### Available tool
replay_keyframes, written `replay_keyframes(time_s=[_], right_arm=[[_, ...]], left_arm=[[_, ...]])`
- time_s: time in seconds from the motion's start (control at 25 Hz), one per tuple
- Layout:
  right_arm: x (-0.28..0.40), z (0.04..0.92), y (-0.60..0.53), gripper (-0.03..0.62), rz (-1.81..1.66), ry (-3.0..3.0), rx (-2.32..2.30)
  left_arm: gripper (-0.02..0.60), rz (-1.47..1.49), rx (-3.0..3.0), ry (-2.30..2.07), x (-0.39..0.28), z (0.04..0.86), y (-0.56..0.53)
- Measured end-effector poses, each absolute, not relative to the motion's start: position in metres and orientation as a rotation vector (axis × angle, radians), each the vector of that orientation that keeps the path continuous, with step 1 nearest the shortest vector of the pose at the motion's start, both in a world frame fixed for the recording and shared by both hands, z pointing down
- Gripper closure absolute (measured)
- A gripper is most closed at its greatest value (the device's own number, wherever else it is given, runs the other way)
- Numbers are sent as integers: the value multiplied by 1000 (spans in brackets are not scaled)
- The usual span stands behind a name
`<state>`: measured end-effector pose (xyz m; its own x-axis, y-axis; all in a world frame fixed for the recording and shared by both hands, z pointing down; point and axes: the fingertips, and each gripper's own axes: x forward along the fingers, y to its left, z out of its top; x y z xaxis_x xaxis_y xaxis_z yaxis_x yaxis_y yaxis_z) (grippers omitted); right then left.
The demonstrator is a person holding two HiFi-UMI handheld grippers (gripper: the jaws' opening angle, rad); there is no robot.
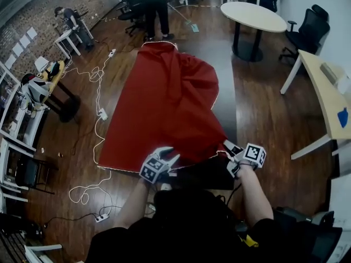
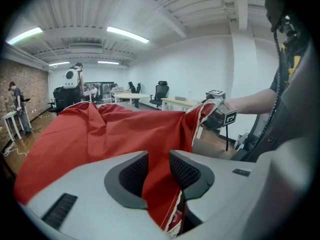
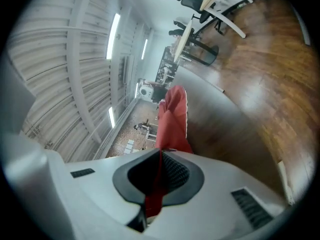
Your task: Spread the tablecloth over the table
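Observation:
A red tablecloth (image 1: 164, 108) with white trim lies over the left part of a long dark table (image 1: 226, 92), whose right side is bare. At the near edge, my left gripper (image 1: 169, 155) is open; in the left gripper view (image 2: 159, 171) a fold of the tablecloth (image 2: 100, 134) runs loosely through the gap between its pads. My right gripper (image 1: 229, 147) is shut on the cloth's near right corner. The right gripper view shows it (image 3: 161, 171) pinching a red strip of the tablecloth (image 3: 175, 114), which stretches away along the tabletop. It also shows in the left gripper view (image 2: 217, 116).
A person (image 1: 156, 10) stands at the table's far end. White cables (image 1: 98, 92) and power strips trail over the wooden floor on the left. On the right are a round table (image 1: 252, 15), a black office chair (image 1: 312, 29) and a light desk (image 1: 329, 103).

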<state>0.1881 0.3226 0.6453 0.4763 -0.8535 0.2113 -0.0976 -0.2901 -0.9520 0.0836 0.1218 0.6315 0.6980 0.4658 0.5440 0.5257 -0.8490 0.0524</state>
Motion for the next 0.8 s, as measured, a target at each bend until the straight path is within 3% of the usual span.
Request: replay_keyframes(time_s=[0.8], right_arm=[[140,727,519,591,-1214,725,-2166]], left_arm=[[448,-1105,-2752,-547,56,687,133]])
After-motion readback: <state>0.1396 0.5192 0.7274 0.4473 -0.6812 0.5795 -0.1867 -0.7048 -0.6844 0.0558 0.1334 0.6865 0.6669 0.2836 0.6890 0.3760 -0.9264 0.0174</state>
